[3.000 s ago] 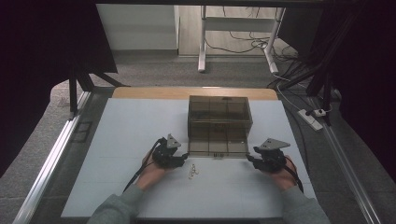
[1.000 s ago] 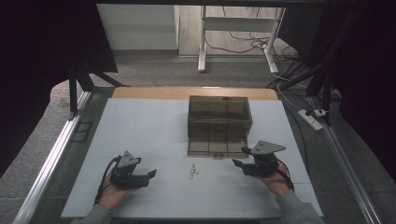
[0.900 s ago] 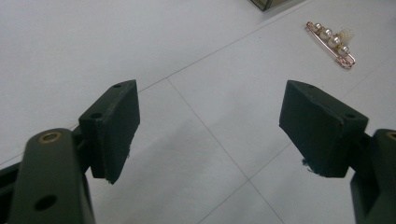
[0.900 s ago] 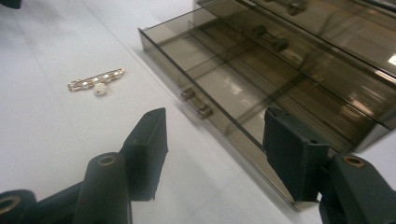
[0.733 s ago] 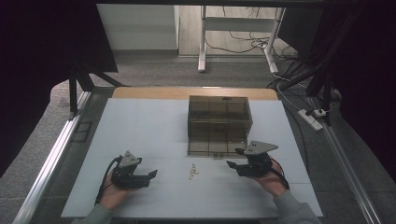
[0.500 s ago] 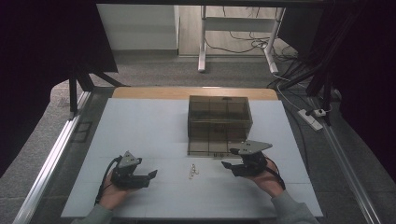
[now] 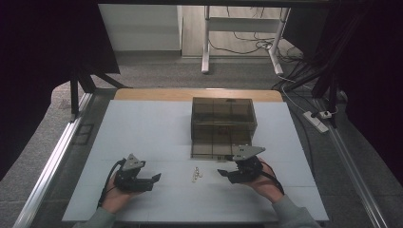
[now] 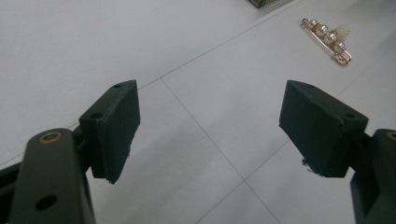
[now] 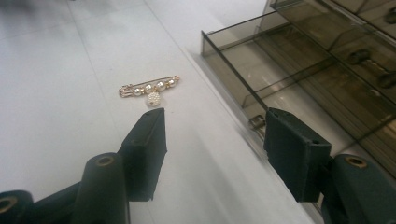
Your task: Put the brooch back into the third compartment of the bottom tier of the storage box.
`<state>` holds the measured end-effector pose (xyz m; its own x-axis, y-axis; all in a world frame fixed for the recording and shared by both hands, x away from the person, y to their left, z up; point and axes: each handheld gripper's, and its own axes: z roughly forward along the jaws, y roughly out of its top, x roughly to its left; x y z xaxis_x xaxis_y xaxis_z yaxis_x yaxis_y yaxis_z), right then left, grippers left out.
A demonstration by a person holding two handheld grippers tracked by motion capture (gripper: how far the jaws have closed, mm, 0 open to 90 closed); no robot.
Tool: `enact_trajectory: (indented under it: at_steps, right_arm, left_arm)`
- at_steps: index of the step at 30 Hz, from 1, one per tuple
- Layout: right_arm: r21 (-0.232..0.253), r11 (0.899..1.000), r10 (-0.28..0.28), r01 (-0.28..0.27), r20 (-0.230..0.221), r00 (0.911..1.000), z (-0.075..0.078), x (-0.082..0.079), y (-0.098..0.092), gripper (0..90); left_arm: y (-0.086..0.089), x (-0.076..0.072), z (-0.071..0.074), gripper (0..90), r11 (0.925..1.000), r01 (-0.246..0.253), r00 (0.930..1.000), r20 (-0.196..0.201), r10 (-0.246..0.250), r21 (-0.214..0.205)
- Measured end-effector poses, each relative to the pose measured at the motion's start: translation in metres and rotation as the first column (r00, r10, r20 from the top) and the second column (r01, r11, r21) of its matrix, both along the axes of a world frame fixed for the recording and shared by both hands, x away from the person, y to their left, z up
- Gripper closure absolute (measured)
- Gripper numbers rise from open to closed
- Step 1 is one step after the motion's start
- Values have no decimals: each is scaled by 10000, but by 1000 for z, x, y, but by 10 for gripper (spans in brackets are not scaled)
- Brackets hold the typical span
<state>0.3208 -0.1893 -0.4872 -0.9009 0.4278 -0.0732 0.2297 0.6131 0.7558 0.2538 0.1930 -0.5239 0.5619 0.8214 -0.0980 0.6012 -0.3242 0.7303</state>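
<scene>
So there's a little gold brooch (image 7: 196, 174) with pearl beads lying flat on the pale counter (image 7: 142, 128), pretty much in the middle between the 2 grippers and just in front of the smoky see-through drawer box (image 7: 222, 124). Nothing is touching it. In the right gripper view you can count the pearls along the pin (image 9: 149, 89) plus 1 sparkly ball hanging off the middle.

The right gripper (image 7: 223, 173) is the closer one, near the brooch and pointing toward it. Its jaws are spread with nothing between them, just bare counter. In its own view (image 9: 212, 140) the brooch sits just past the tip of the jaw on the left of that view, not touching, and the box's pulled-out bottom drawer (image 9: 280, 88) runs along the right side, just beside the other jaw.

The left gripper (image 7: 157, 178) is farther off on the other side, low on the counter in the person's hand, jaws wide apart and empty. From its camera (image 8: 210, 126) the brooch (image 8: 327, 39) shows up in the top right corner, well apart from both pads.
</scene>
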Motion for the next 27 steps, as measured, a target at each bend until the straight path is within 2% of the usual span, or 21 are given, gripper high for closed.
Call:
enact_trajectory:
  at_steps: [11, 14, 20, 27]
  right_arm:
    - [-317, 9980, 543, -553, -315, 9980, -9, -1, 25, 383]
    - [-556, 9958, 709, -730, -387, 9967, -11, 0, 31, 380]
    - [-553, 9950, 805, -837, -577, 9951, -13, 3, 40, 377]
    - [-1043, 9875, 1108, -1182, -740, 9911, -17, 2, 56, 372]
  left_arm:
    - [0, 1, -2, 210, 10000, 33, 10000, -62, -33, 67]
    - [-1, 1, -3, 210, 10000, 38, 10000, -90, -38, 74]
    - [1, 1, -4, 209, 10000, -14, 9999, -134, 15, 95]
    - [3, 0, -3, 205, 10000, -59, 9999, -80, 60, 81]
